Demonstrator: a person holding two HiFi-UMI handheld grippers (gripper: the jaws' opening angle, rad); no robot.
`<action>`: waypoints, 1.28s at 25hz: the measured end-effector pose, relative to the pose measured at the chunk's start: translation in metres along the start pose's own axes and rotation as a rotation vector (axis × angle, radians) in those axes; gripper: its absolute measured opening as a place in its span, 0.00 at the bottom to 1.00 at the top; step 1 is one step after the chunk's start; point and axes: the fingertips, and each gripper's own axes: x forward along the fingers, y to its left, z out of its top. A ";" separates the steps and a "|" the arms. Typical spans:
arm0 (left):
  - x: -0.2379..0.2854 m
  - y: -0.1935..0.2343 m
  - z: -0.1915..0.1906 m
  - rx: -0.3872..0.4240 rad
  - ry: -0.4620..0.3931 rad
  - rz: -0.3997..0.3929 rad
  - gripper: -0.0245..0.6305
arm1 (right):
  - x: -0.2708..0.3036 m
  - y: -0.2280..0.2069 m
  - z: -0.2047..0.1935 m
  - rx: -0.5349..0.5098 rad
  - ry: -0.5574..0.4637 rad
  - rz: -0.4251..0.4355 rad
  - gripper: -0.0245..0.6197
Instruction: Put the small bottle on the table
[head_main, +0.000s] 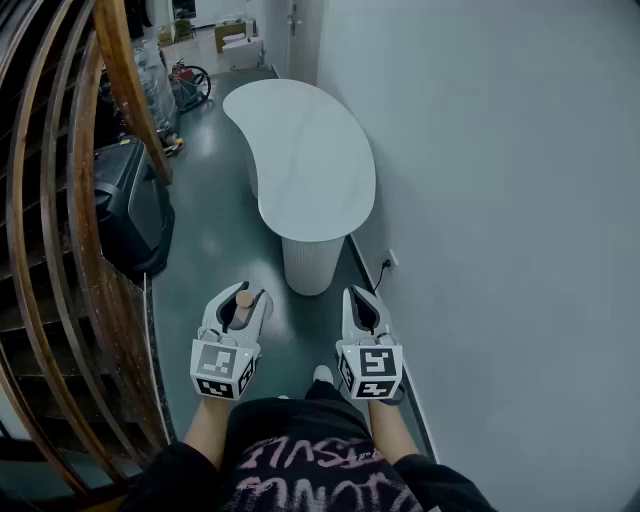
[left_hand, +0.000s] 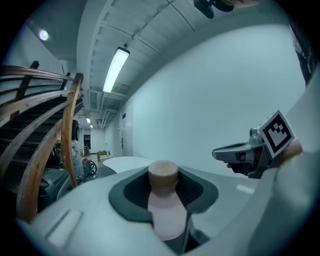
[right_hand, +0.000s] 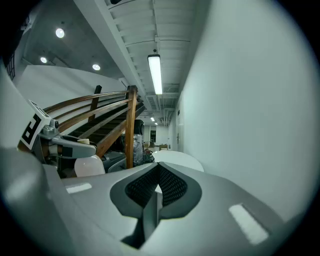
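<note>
I'm looking down a narrow corridor with a dark green floor (head_main: 200, 260). A plain white wall (head_main: 500, 200) runs along the right of the right hand-held gripper (head_main: 364, 303). A curved wooden stair railing (head_main: 75, 250) rises to the left of the left hand-held gripper (head_main: 240, 298). Ahead of both, and well apart from them, stands a white kidney-shaped table (head_main: 310, 160) on a ribbed round base, its top bare.

The left hand-held gripper is clamped on the small bottle (left_hand: 166, 210), a pale pink one with a tan cap (left_hand: 163, 174). The bottle stands upright between the dark pads, with its cap poking above them. In the head view the bottle (head_main: 243, 304) sits just past the marker cube, held in the air over the floor and short of the table.

The right hand-held gripper is level with the left and just beside it. Its jaws are pressed together with nothing between them. A black bin (head_main: 130, 205) stands under the railing, ahead and to the left of the left hand-held gripper.
</note>
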 end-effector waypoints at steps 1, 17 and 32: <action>0.001 0.000 -0.001 -0.001 0.003 -0.001 0.23 | 0.001 0.001 -0.002 -0.001 0.002 0.002 0.05; 0.001 -0.009 -0.004 0.015 0.010 -0.040 0.23 | -0.005 0.003 -0.008 -0.001 0.004 -0.012 0.05; -0.006 -0.009 -0.007 0.009 0.013 -0.070 0.23 | -0.016 0.012 -0.012 -0.013 0.018 -0.029 0.05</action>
